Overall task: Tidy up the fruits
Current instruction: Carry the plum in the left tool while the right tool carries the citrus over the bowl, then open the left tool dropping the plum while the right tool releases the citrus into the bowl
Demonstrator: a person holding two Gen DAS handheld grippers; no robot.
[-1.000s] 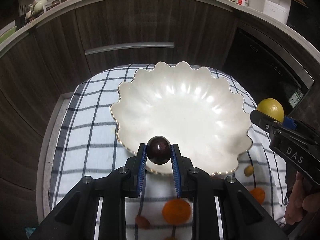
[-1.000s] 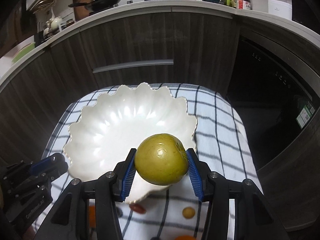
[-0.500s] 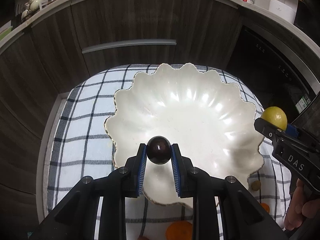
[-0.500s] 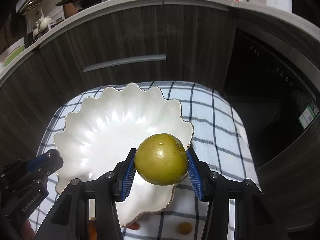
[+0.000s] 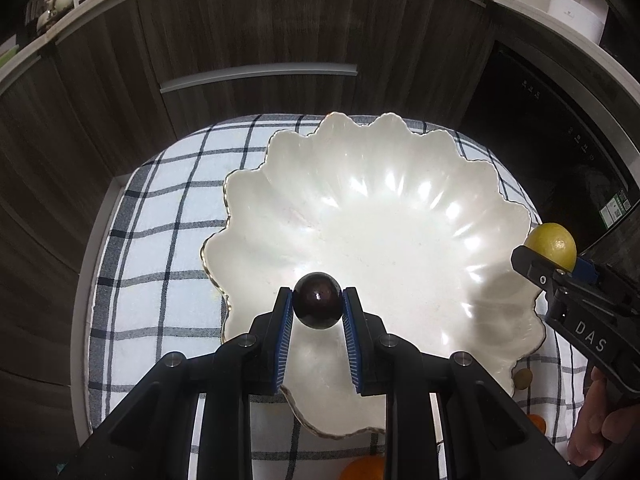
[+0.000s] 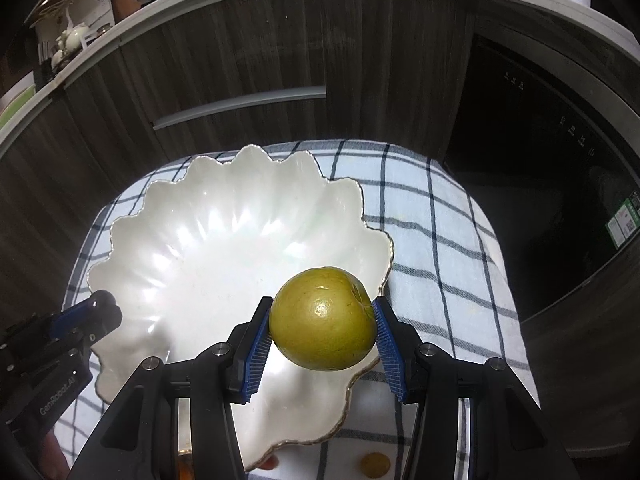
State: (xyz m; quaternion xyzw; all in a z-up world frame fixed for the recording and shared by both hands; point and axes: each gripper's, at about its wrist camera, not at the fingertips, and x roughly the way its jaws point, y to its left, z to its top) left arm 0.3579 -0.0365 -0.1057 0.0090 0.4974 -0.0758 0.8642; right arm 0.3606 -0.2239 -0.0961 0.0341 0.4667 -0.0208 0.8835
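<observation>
A large white scalloped bowl (image 5: 400, 216) stands empty on a checked cloth; it also shows in the right wrist view (image 6: 192, 240). My left gripper (image 5: 317, 305) is shut on a small dark round fruit (image 5: 317, 300) and holds it above the bowl's near left part. My right gripper (image 6: 323, 322) is shut on a yellow-green round fruit (image 6: 323, 318) above the bowl's near right rim. That fruit (image 5: 551, 245) and the right gripper show at the right edge of the left wrist view. The left gripper shows at the lower left of the right wrist view (image 6: 94, 312).
The checked cloth (image 5: 160, 240) covers a small table in front of dark wood cabinets (image 5: 256, 28). Loose fruits lie on the cloth near the bowl's front: an orange one (image 5: 362, 468), a small yellowish one (image 6: 375, 465), another small one (image 5: 523, 378). A dark appliance (image 6: 540, 140) stands to the right.
Both grippers have moved forward over the bowl with their fruits still held. The loose fruits on the cloth have slid toward the bottom of both views.
</observation>
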